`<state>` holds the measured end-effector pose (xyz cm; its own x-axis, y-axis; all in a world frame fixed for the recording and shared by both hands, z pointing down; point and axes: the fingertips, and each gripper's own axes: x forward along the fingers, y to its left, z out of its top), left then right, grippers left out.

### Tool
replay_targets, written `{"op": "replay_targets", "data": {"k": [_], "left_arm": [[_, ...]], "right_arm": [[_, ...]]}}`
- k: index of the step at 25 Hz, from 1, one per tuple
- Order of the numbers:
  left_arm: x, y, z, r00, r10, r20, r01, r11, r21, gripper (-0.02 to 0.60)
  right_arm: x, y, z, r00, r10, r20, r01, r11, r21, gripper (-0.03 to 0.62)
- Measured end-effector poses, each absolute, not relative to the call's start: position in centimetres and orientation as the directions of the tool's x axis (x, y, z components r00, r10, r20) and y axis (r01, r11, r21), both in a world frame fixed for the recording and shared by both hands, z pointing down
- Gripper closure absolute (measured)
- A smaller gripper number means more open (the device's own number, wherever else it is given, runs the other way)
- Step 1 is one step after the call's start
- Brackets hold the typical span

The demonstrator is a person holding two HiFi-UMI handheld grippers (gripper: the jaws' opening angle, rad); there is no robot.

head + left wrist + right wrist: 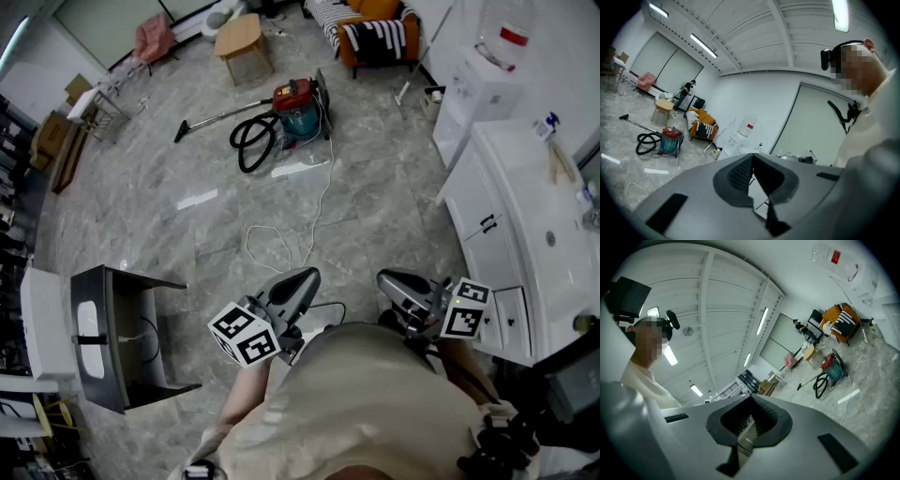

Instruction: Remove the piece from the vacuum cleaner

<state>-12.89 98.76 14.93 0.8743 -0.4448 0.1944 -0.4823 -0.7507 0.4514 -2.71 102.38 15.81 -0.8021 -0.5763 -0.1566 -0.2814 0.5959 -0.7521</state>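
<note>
Two tools, near: left tool (302, 277), right tool (388, 279). Two marker cubes (244, 336), one per tool. One vacuum cleaner (298, 111) far across the floor, with one black hose (251, 142), one long wand (220, 117) and one white cord (305, 220). One wooden stool (241, 39), one pink chair (155, 37), one orange armchair (375, 33). One dark open cabinet (122, 337), near left. One water dispenser (478, 84), far right.

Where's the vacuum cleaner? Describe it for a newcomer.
On the grey marble-tiled floor, look to the far end, just this side of the orange armchair with a black-and-white striped throw. The small canister vacuum cleaner with teal body and red top stands there. Unlike the light wooden stool nearby, it trails a coiled black hose and a thin white cord.
</note>
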Motion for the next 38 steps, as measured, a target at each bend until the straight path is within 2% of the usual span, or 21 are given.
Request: {"op": "replay_targets", "data": {"k": [10,15,18,30,38], "left_arm": [[-5.0,98.8,14.9,0.827,-0.475,0.302,-0.561,-0.732,0.387,0.577],[-3.2,98.7,15.6,0.796,-0.485,0.363,-0.6,-0.714,0.361,0.577],[-2.3,98.6,16.2,0.781,-0.491,0.386,-0.617,-0.706,0.349,0.577],[-2.8,97.3,18.4,0.771,-0.503,0.39,-0.63,-0.692,0.353,0.577],[-2.5,92.1,19.4,0.852,-0.413,0.322,-0.516,-0.769,0.378,0.577]], "right_arm": [[4.2,101.4,17.0,-0.833,-0.522,-0.182,-0.228,0.625,-0.747,0.591],[5.7,101.3,17.0,-0.849,-0.469,-0.244,-0.156,0.663,-0.732,0.591],[6.5,101.3,17.7,-0.861,-0.448,-0.239,-0.148,0.671,-0.727,0.591],[5.5,101.4,19.1,-0.913,-0.395,-0.107,-0.215,0.686,-0.695,0.591],[5.8,97.4,19.4,-0.855,-0.518,-0.009,-0.385,0.647,-0.658,0.591]]}}
